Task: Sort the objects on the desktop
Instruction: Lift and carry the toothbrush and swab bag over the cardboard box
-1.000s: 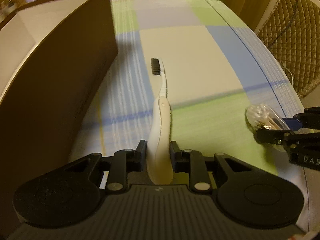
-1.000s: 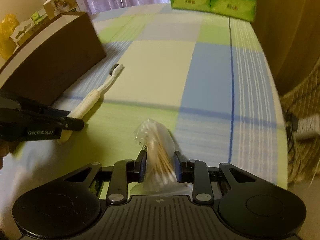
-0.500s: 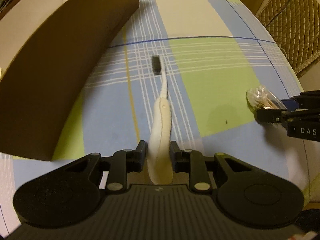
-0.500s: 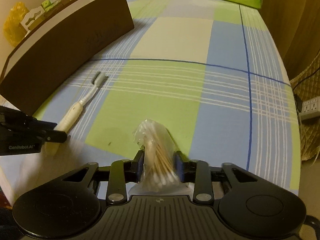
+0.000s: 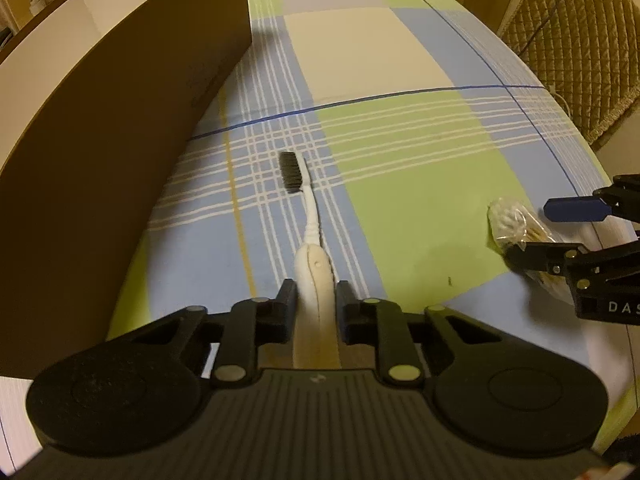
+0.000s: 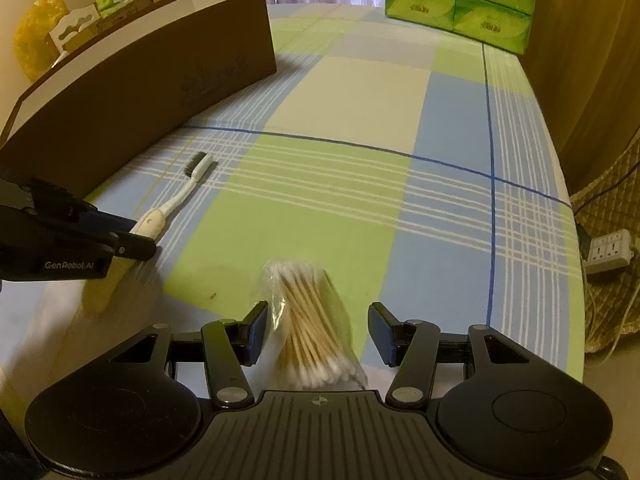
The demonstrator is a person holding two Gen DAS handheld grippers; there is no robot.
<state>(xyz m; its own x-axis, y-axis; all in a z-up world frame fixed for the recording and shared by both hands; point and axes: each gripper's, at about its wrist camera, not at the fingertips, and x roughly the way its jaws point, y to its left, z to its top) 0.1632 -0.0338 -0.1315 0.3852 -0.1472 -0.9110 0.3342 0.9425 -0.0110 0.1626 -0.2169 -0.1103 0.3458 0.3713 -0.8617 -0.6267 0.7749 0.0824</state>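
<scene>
- Left wrist: left gripper (image 5: 316,300) fingers clamped on toothbrush (image 5: 310,232) handle, bristle end out over desk (image 5: 400,152) near brown box (image 5: 120,120), likely its destination.
- Right wrist: right gripper (image 6: 316,330) fingers apart around cotton swab bag (image 6: 310,328) near desk's front edge, apparently released there.

My white toothbrush (image 5: 310,216) has a thick cream handle, a thin neck and dark bristles; it points away from me across the checked cloth, bristles facing left toward the long brown box (image 6: 140,76), which stands open-topped nearby. My clear bag of cotton swabs (image 6: 316,328), wooden sticks with white tips, lies lengthwise at the table's near edge, slightly blurred.
</scene>
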